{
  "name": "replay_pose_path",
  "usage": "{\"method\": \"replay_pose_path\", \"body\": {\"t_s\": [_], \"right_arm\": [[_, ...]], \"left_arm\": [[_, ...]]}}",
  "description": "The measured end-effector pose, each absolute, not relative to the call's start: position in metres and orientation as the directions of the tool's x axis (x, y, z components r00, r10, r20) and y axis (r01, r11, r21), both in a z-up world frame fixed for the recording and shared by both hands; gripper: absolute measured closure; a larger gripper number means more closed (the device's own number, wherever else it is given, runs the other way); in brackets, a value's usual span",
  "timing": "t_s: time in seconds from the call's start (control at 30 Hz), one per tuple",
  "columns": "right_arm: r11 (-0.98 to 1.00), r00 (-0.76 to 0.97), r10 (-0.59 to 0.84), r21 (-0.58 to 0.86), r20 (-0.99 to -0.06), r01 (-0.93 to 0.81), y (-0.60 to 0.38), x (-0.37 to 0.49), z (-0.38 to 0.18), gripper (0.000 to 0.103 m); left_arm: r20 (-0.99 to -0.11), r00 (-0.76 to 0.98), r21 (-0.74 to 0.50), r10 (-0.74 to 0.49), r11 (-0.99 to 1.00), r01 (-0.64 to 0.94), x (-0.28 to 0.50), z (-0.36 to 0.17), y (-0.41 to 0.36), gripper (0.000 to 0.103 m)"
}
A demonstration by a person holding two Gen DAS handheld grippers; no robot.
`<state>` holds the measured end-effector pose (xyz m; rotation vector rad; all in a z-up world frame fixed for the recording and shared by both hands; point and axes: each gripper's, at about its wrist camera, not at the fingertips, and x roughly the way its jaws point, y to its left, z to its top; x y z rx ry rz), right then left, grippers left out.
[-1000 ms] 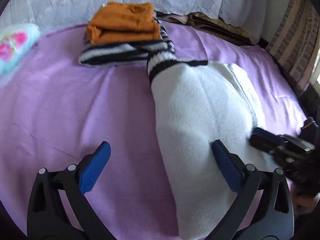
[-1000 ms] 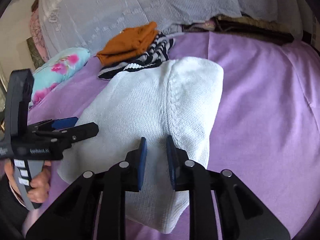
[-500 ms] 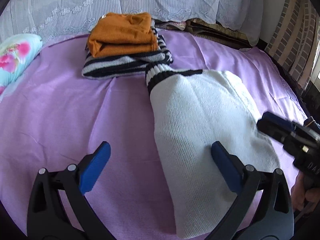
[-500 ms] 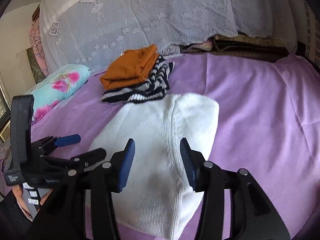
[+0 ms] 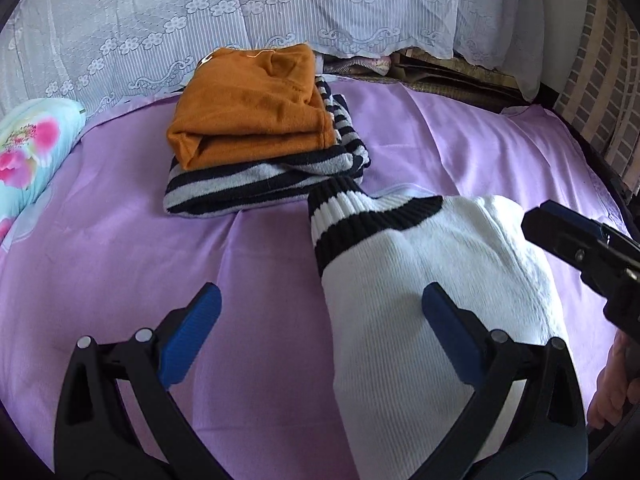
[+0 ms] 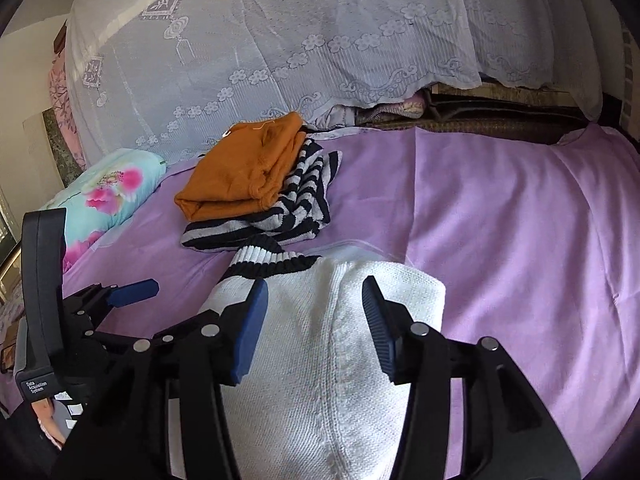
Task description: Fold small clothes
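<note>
A folded white knit sweater (image 5: 432,280) (image 6: 344,344) with a black-and-white striped cuff (image 5: 352,216) lies on the purple sheet (image 5: 120,240). My left gripper (image 5: 320,320) hangs open above the sweater's left edge, its right finger over the knit and its left finger over bare sheet. Over the sweater's middle my right gripper (image 6: 316,320) is open with nothing between its fingers. It also shows at the right edge of the left wrist view as a black tool (image 5: 580,248). Behind the sweater sits a folded orange garment (image 5: 248,108) on a folded striped one (image 5: 260,184).
A floral pillow (image 5: 28,152) lies at the far left. A white lace cover (image 5: 280,12) drapes the bedding behind the pile. Brick wall (image 5: 600,92) borders the bed on the right. A hand (image 5: 612,384) holds the right tool.
The right gripper went from shut to open and lifted back from the sweater. Both cameras rose and pulled back, so the sweater sits lower in view. The sweater lies as before.
</note>
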<state>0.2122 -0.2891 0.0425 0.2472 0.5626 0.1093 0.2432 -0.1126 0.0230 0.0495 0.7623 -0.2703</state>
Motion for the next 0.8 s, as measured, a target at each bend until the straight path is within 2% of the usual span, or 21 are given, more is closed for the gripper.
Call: {"method": "replay_pose_path", "body": {"t_s": [0.1, 0.2, 0.3, 0.37, 0.53, 0.7, 0.8], "right_arm": [[0.962, 0.834, 0.170, 0.270, -0.526, -0.026, -0.294, 0.215, 0.036, 0.053], [0.965, 0.825, 0.159, 0.260, -0.543, -0.015, -0.296, 0.217, 0.029, 0.049], [0.971, 0.773, 0.141, 0.238, -0.618, 0.013, -0.295, 0.228, 0.009, 0.047], [0.969, 0.772, 0.144, 0.247, -0.619, 0.017, -0.297, 0.231, -0.005, 0.042], [0.953, 0.779, 0.173, 0.302, -0.602, 0.022, -0.305, 0.224, -0.007, 0.041], [0.953, 0.805, 0.172, 0.303, -0.568, 0.010, -0.307, 0.191, 0.007, 0.039], [0.929, 0.811, 0.187, 0.369, -0.555, 0.038, -0.324, 0.166, 0.003, 0.034]], "left_arm": [[-0.685, 0.694, -0.036, -0.220, 0.962, 0.270, 0.252, 0.023, -0.120, 0.002], [-0.685, 0.696, -0.029, -0.216, 0.963, 0.269, 0.261, 0.020, -0.123, 0.002], [-0.701, 0.679, -0.040, -0.218, 0.963, 0.268, 0.270, 0.010, -0.123, 0.002], [-0.715, 0.659, -0.058, -0.235, 0.959, 0.279, 0.276, -0.001, -0.122, 0.002], [-0.722, 0.622, -0.146, -0.301, 0.946, 0.289, 0.282, -0.007, -0.113, 0.002], [-0.705, 0.561, -0.336, -0.434, 0.901, 0.276, 0.263, -0.008, -0.078, 0.002], [-0.692, 0.526, -0.416, -0.495, 0.868, 0.270, 0.252, -0.011, -0.064, 0.002]]}}
